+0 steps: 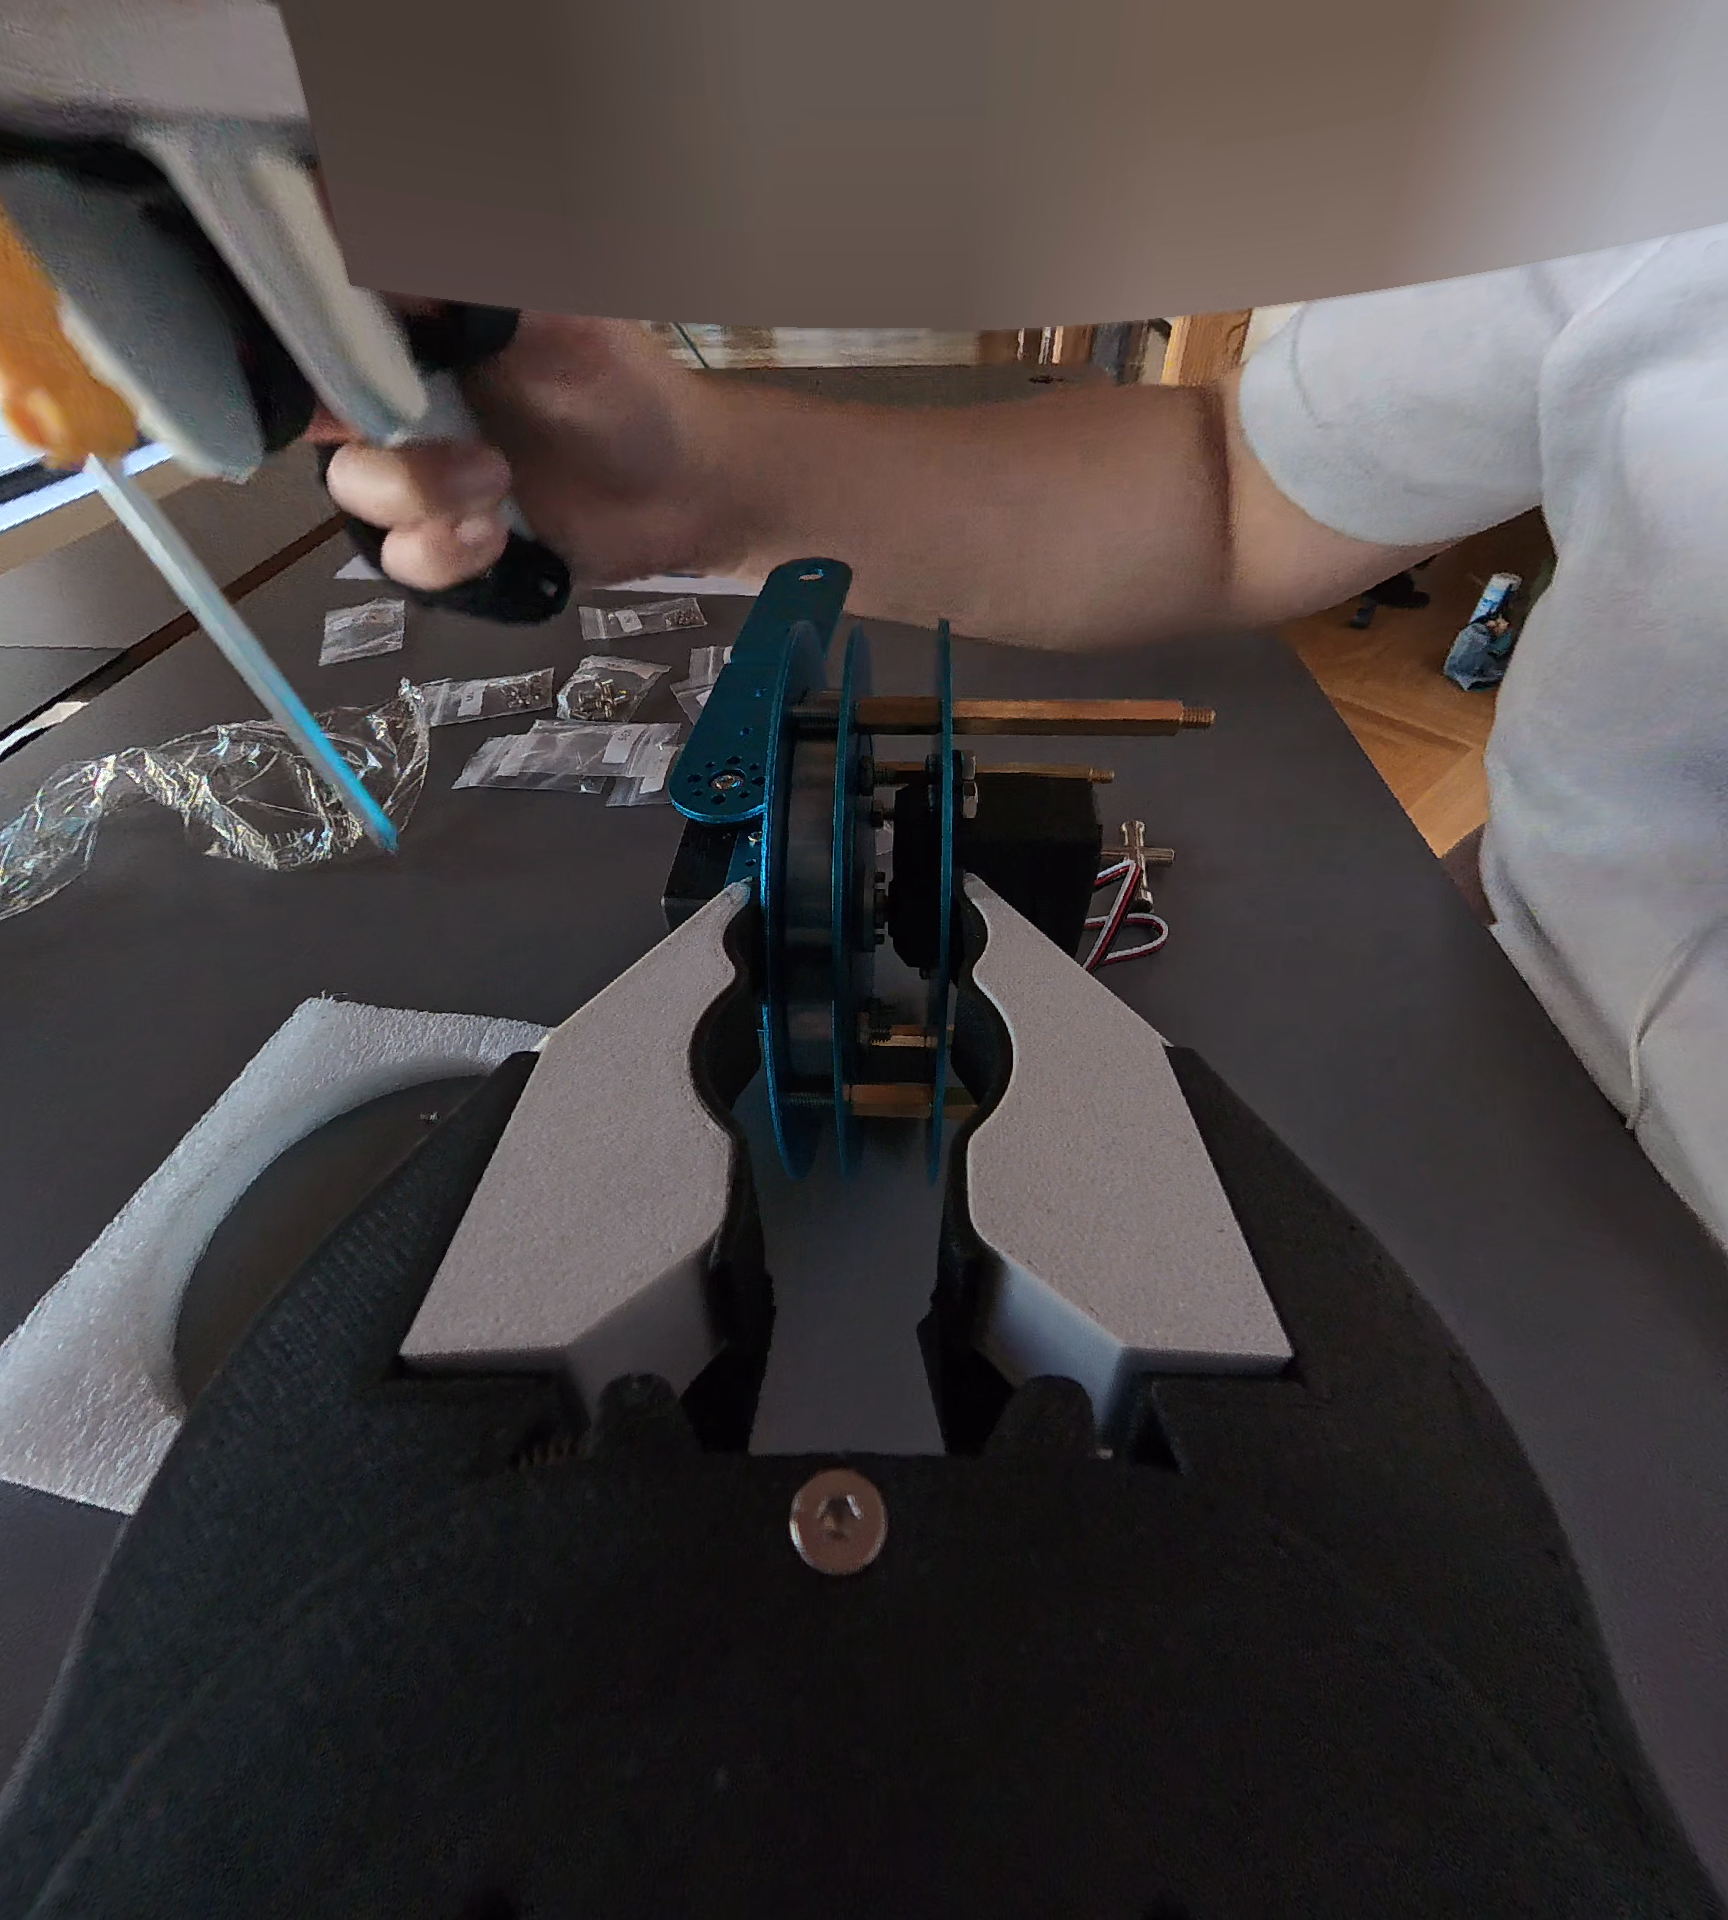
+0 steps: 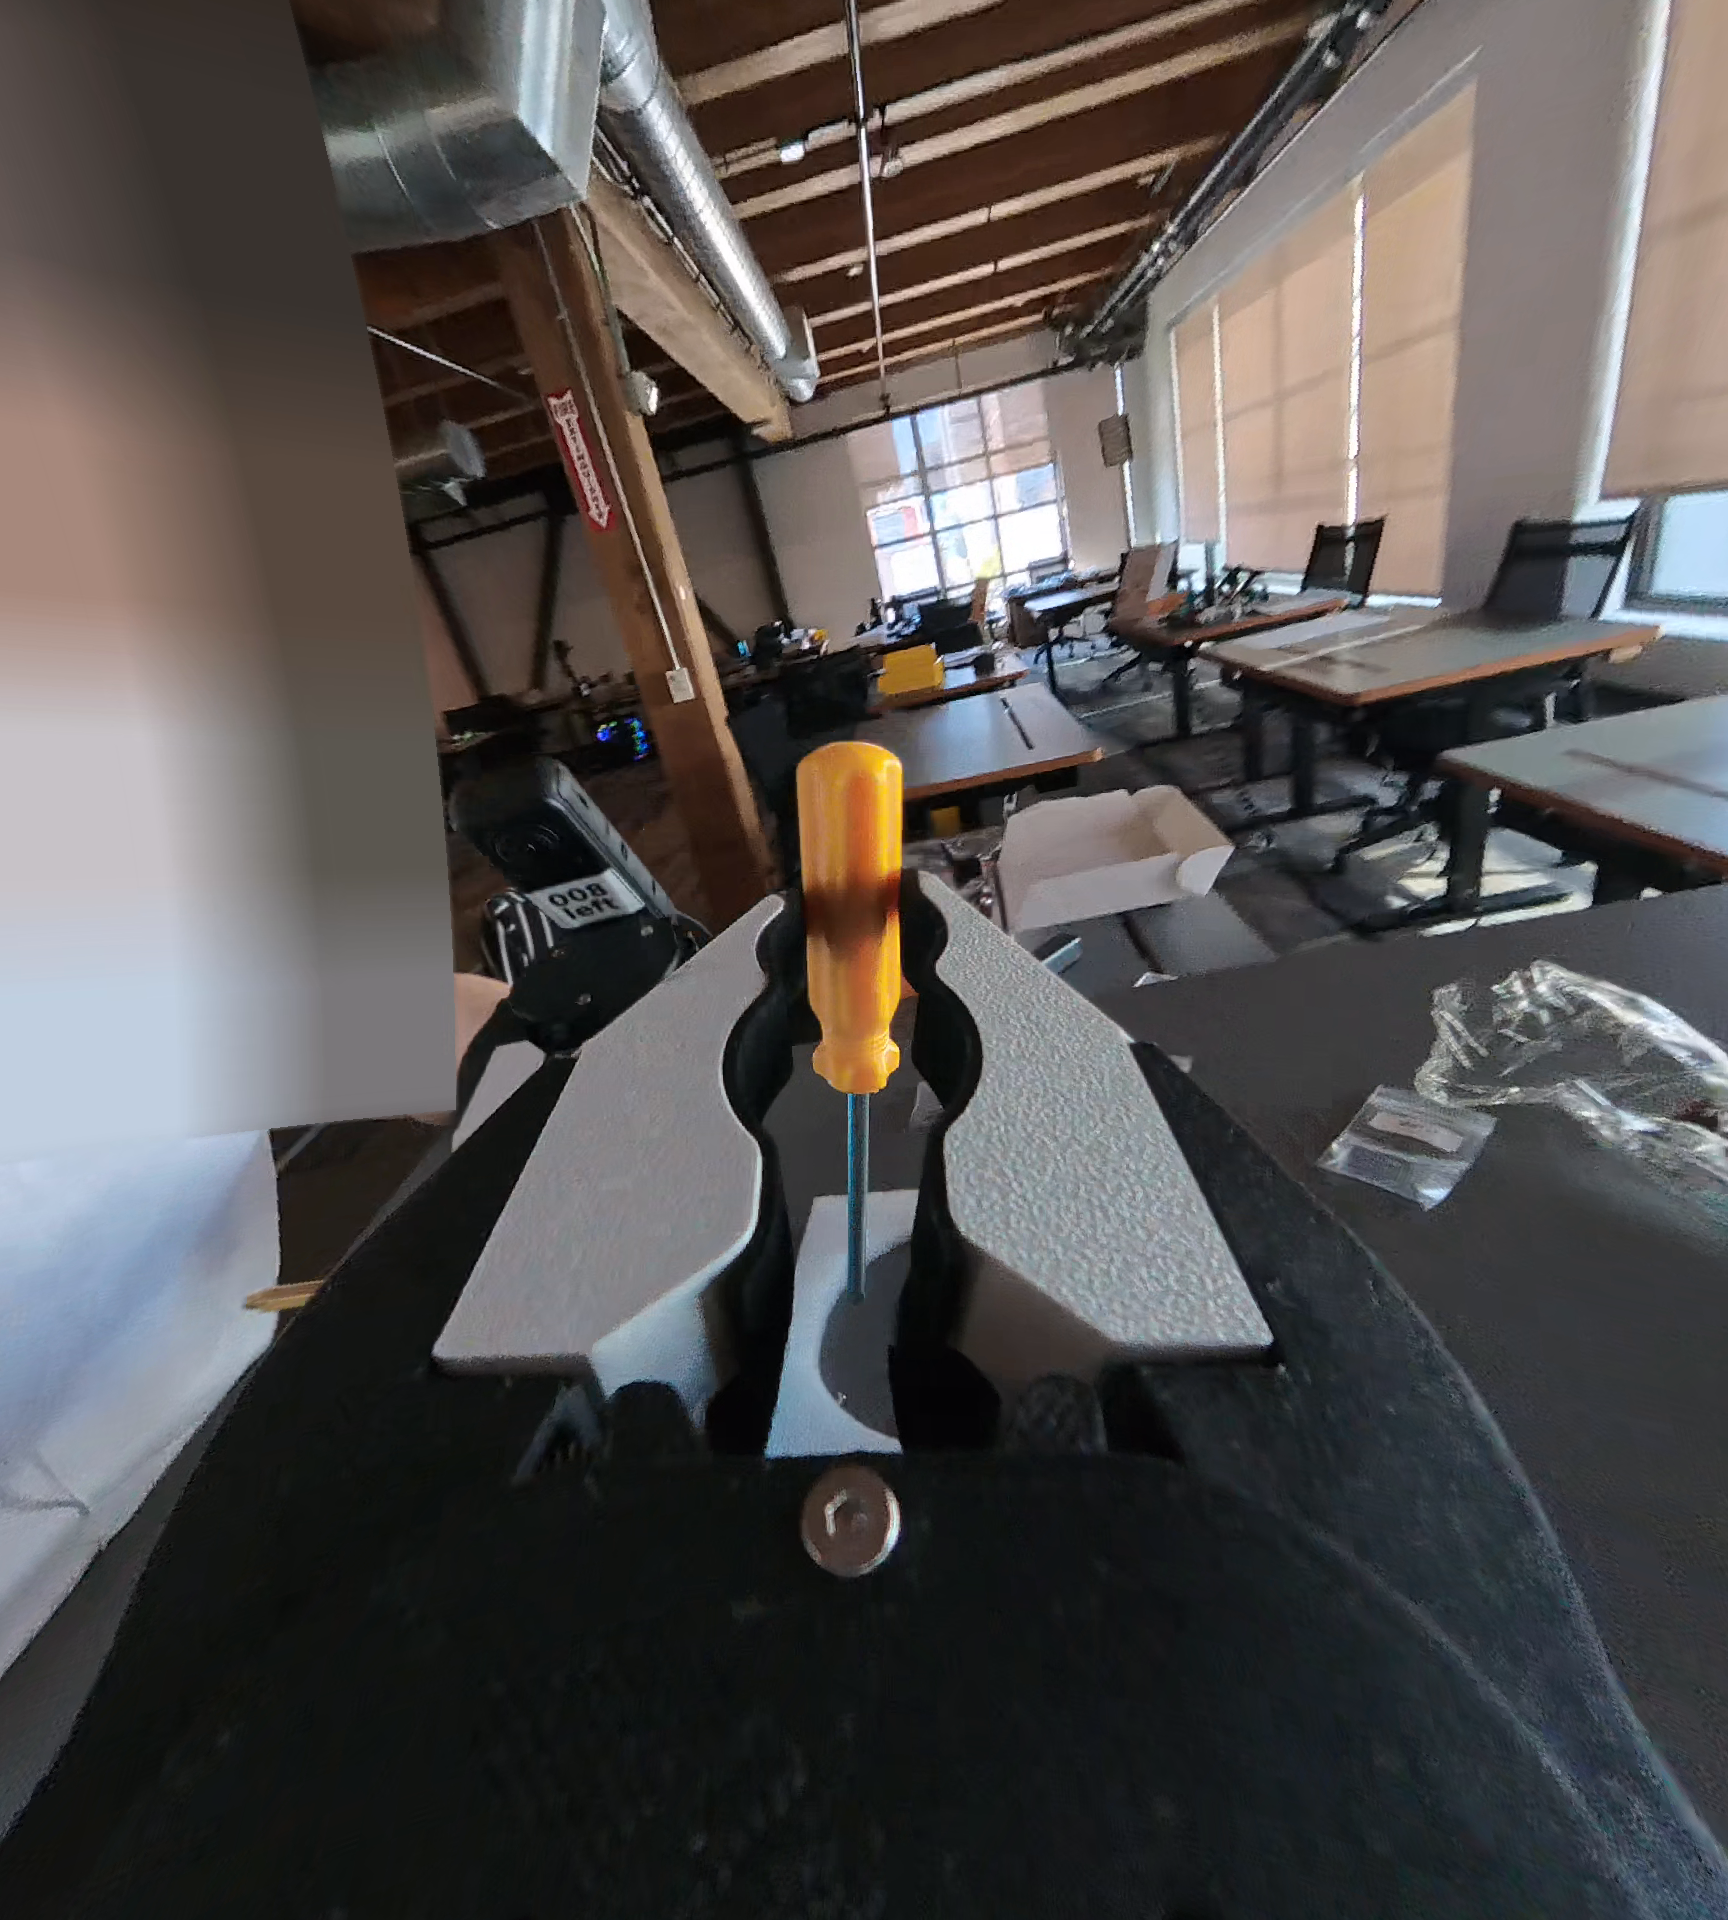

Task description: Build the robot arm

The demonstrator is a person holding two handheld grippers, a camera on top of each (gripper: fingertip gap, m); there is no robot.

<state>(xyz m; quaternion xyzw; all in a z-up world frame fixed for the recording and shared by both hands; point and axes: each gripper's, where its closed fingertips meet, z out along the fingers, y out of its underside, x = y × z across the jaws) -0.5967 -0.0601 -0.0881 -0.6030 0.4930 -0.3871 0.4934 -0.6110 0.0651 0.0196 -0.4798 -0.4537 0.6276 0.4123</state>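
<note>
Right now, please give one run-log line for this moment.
left gripper: shut on blue metal disc assembly | right gripper: shut on orange-handled screwdriver | black table

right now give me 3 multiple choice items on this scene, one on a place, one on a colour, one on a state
1. Where is the crumpled clear plastic wrap?
A. on the dark table
B. inside a drawer
C. on a chair

2. What colour is the screwdriver handle?
A. green
B. orange
C. white

3. How is the left gripper?
A. wide open, empty
B. lying unheld on the floor
C. closed around the blue disc assembly

Answers:
1 A, the wrap lies on the tabletop.
2 B, orange shows between the right gripper fingers.
3 C, both fingers press the discs.
</note>
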